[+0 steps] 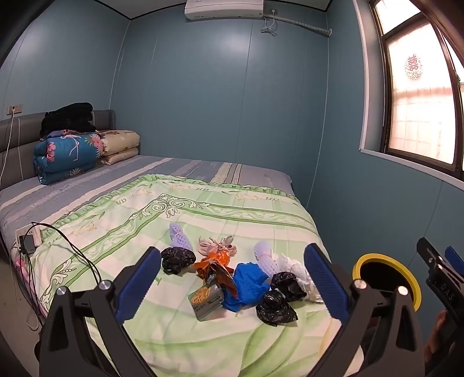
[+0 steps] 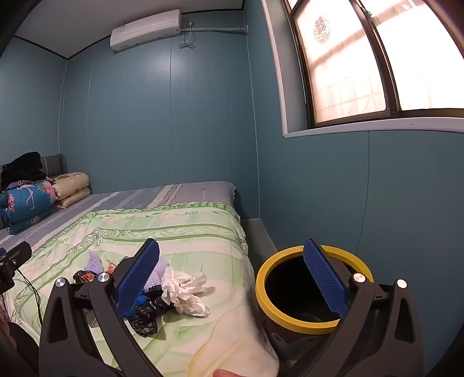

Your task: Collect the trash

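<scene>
Bedding occupies most of both views: a green patterned quilt (image 1: 203,208) covers the near half of the bed (image 1: 179,168), and folded blankets (image 1: 69,153) are stacked at the far left against the headboard. A power strip with black cables (image 1: 29,240) lies at the left edge of the quilt. A window (image 2: 362,58) is set in the right wall, and an air conditioner (image 1: 224,8) is mounted high on the far wall.

Trash (image 1: 232,275) lies in a loose cluster on the near part of the quilt. The cluster includes crumpled black bags (image 1: 275,307), a blue bag (image 1: 246,285), an orange wrapper (image 1: 216,264), purple foam nets (image 1: 179,237), a small printed carton (image 1: 206,298) and crumpled white paper (image 2: 185,290).

A dark bin with a yellow rim (image 2: 290,319) stands just beside the right edge of the bed, near the cluster. Its interior appears dark; contents cannot be determined.

The left gripper (image 1: 232,287) hangs above the cluster, fingers spread wide and holding nothing. The right gripper (image 2: 232,278) is positioned between the white paper and the bin, fingers likewise released and empty; its right finger overlaps the bin opening.
</scene>
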`<state>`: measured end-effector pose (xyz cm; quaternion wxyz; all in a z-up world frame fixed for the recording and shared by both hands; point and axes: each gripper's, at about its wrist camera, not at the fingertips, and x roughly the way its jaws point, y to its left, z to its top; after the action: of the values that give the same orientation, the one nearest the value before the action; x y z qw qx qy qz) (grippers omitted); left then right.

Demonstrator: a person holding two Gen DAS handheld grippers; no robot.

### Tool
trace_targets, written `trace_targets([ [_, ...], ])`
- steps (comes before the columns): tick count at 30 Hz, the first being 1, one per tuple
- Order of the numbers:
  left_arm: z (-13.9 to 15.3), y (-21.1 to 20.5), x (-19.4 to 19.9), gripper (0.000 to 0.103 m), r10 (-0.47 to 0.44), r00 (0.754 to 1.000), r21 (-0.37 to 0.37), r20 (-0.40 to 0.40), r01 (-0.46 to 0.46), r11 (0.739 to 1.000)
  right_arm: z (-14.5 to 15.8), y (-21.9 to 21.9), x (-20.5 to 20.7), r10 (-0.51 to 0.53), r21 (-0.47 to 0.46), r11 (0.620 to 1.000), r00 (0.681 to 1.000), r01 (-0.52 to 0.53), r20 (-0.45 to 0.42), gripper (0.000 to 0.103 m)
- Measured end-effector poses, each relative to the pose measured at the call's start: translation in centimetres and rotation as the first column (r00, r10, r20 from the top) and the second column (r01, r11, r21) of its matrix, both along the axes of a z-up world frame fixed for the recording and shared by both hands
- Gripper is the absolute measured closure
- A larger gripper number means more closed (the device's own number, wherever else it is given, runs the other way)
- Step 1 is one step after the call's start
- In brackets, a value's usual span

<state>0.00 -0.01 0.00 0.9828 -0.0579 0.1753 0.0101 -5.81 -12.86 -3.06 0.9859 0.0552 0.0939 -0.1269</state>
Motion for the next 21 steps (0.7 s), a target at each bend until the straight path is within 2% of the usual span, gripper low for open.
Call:
trace_targets([
  [21,-0.59,0.55,0.03,0.008,-0.002,1.000,0.002,-0.001,0.002,1.000,-0.20,0.02,0.06,0.003,0.005,1.000,1.000,-0.003,-0.007,0.007],
])
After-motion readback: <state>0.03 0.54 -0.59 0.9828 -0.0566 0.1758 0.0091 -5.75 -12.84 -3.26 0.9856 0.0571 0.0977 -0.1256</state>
